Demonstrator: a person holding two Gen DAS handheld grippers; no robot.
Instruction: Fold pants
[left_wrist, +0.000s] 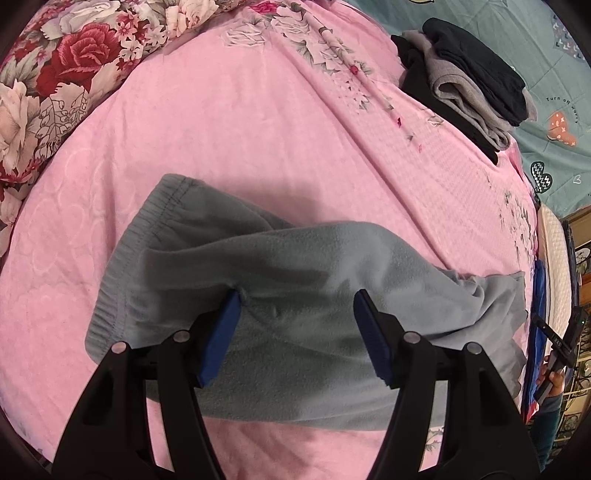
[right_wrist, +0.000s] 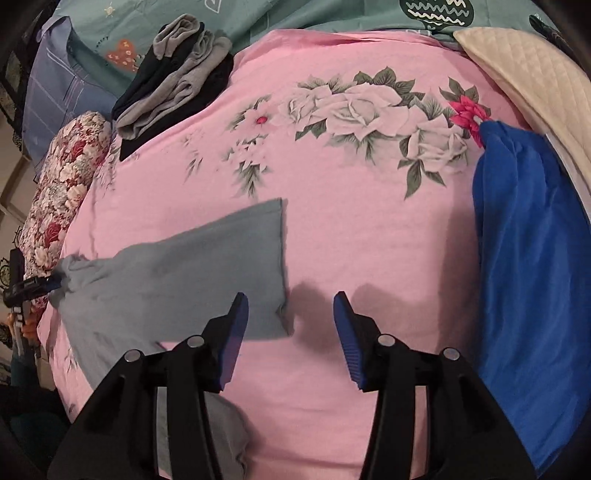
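Left tongs (left_wrist: 297, 306) open, holding nothing, directly over the middle of the grey pants (left_wrist: 280, 295). Pants flat on the pink bed sheet (left_wrist: 240, 129), long axis across the left view: waistband (left_wrist: 147, 229) to the left, leg ends (left_wrist: 506, 295) to the right. Right tongs (right_wrist: 291, 308) also open and empty, above bare sheet, just beside the leg hem (right_wrist: 280, 266), which lies to their left. By judgement, hem nearer to the right tongs, waistband nearer to the left. Farther off, a folded clothes pile (left_wrist: 476, 85) and a blue cloth (right_wrist: 528, 258), well apart from the pants.
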